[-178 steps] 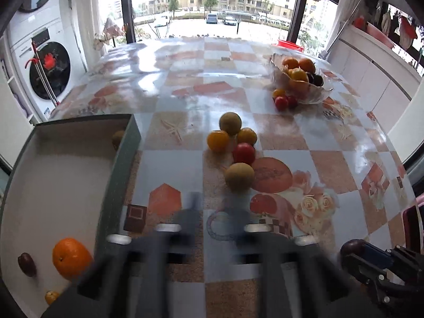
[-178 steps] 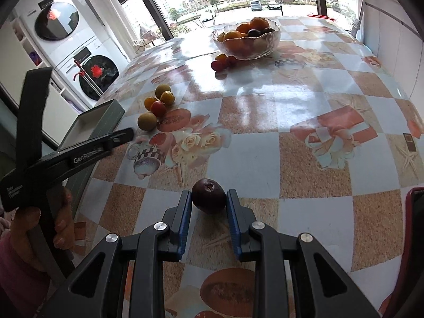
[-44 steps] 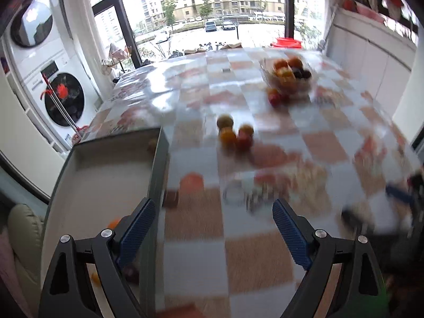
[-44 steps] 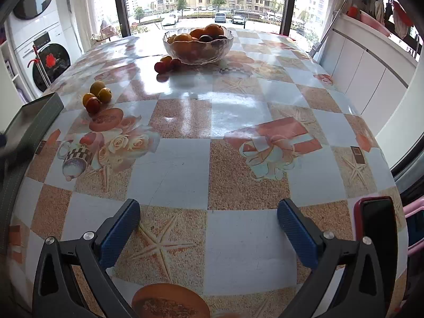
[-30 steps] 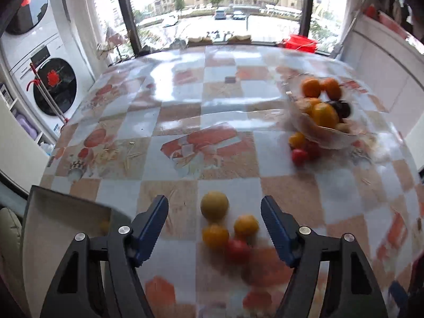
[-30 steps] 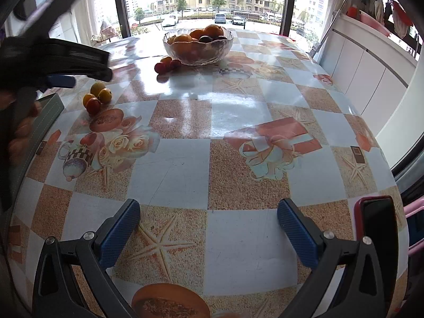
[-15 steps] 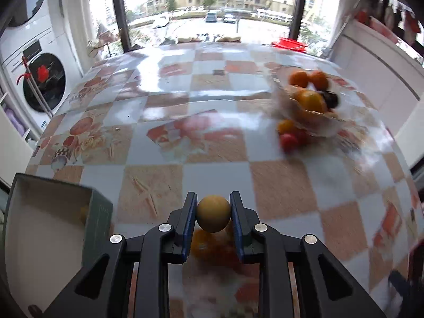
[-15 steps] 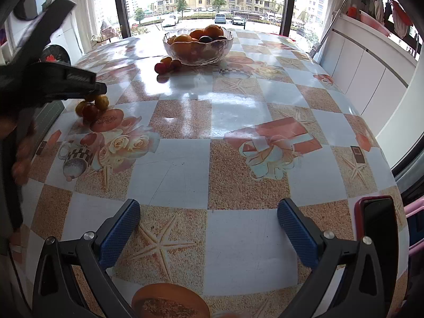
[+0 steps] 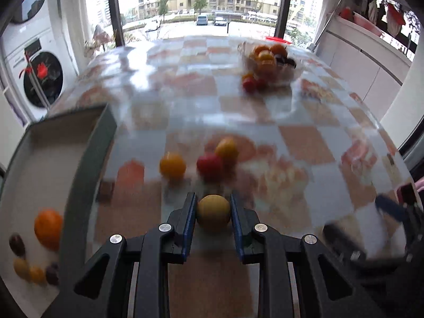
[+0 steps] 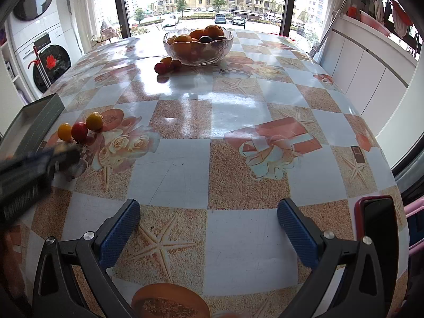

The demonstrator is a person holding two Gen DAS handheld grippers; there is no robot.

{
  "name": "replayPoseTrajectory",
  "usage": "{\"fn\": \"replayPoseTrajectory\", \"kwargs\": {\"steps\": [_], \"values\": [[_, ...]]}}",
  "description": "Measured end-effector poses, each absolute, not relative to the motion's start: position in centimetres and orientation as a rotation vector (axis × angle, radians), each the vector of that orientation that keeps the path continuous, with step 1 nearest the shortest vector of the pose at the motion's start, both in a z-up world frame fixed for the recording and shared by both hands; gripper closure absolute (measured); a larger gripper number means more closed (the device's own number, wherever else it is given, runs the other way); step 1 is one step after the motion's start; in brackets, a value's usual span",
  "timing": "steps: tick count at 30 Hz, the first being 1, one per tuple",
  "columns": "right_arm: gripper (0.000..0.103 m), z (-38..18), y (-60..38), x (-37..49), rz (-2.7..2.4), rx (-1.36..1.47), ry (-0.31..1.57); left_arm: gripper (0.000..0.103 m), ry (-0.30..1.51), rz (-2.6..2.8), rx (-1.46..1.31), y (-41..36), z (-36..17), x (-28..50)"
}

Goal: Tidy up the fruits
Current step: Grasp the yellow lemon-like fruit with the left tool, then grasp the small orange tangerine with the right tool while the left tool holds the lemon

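My left gripper is shut on a yellow-brown round fruit and holds it above the table, right of the grey-green box. The box holds an orange and several small fruits. Three loose fruits lie on the table ahead: a yellow one, a red one and another yellow one; they also show in the right wrist view. My right gripper is open and empty over the near table. The left gripper shows blurred at the left of that view.
A glass bowl of oranges and dark fruit stands at the far side, with small red and orange fruits beside it. A phone in a red case lies at the right table edge. Washing machines stand at the left.
My left gripper closed on the yellow-brown fruit, lifted it from the group and pulled back toward the box side. The right gripper has stayed still and open.
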State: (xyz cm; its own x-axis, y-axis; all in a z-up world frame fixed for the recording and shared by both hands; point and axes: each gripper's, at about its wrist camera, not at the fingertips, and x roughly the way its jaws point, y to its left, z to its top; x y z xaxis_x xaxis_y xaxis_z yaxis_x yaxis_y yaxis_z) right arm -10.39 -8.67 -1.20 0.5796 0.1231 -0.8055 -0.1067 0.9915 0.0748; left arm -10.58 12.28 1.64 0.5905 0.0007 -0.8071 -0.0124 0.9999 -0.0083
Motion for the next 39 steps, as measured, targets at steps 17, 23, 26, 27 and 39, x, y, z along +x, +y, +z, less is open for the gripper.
{"fn": "replayPoseTrajectory", "kwargs": {"steps": [17,23,26,27,39], "values": [[0.000,-1.2,-8.7,-10.4,0.134,0.019,0.943,0.076,0.875,0.038,0.018,13.2,1.0,-13.4],[0.000,-1.3,-8.7,-10.3,0.133,0.018,0.943,0.076,0.858,0.050,0.002,13.5,0.8,-14.3],[0.000,-1.2,-8.6,-10.3,0.135,0.015,0.950,0.076,0.858,0.052,0.002,13.6,0.8,-14.5],[0.000,-1.2,-8.6,-10.2,0.140,0.013,0.957,0.076,0.858,0.053,0.001,13.7,0.9,-14.4],[0.016,0.6,-2.0,-4.9,0.494,-0.030,0.945,0.076,0.850,0.066,-0.023,14.7,0.8,-15.4]]}}
